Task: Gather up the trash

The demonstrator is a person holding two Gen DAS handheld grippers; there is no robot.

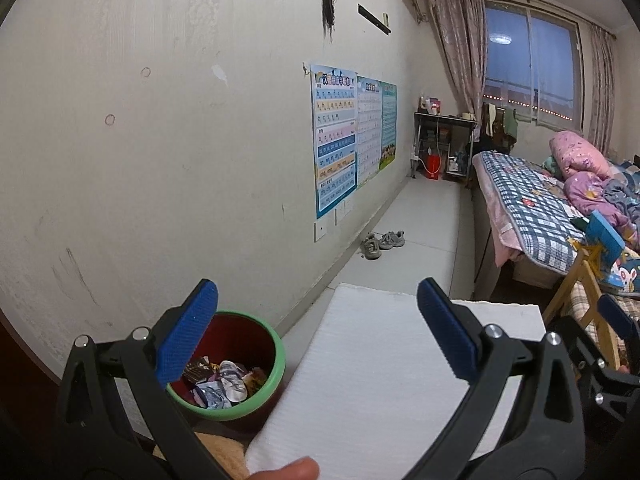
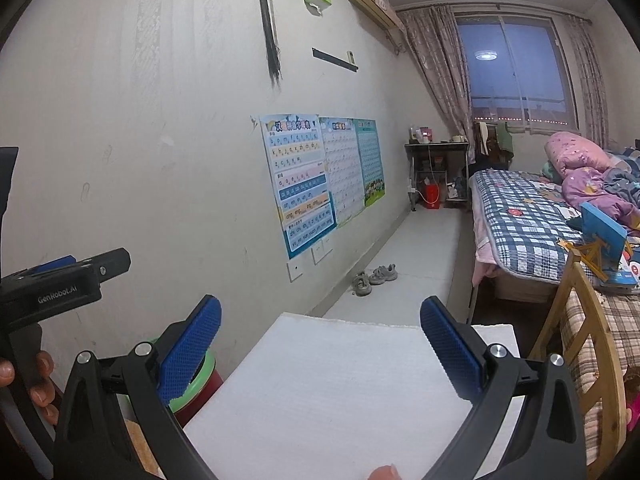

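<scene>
A small red bin with a green rim [image 1: 276, 354] stands by the wall, left of a white foam board [image 1: 368, 380]. Several crumpled wrappers [image 1: 224, 386] lie inside it. My left gripper [image 1: 316, 332] is open above the board's left part and the bin, nothing between its blue pads. My right gripper [image 2: 320, 344] is also open over the white board [image 2: 328, 392], empty. In the right wrist view the bin [image 2: 204, 380] peeks out behind the left finger, and the other gripper's body [image 2: 60, 292] shows at the left, held by a hand.
A pair of grey shoes [image 1: 380, 242] sits on the pale floor strip along the wall. A bed with a checked quilt [image 1: 528, 208] fills the right side. A wooden chair [image 2: 576, 344] stands at the right. Posters [image 1: 340, 136] hang on the wall; a small desk [image 1: 444, 140] is at the far end.
</scene>
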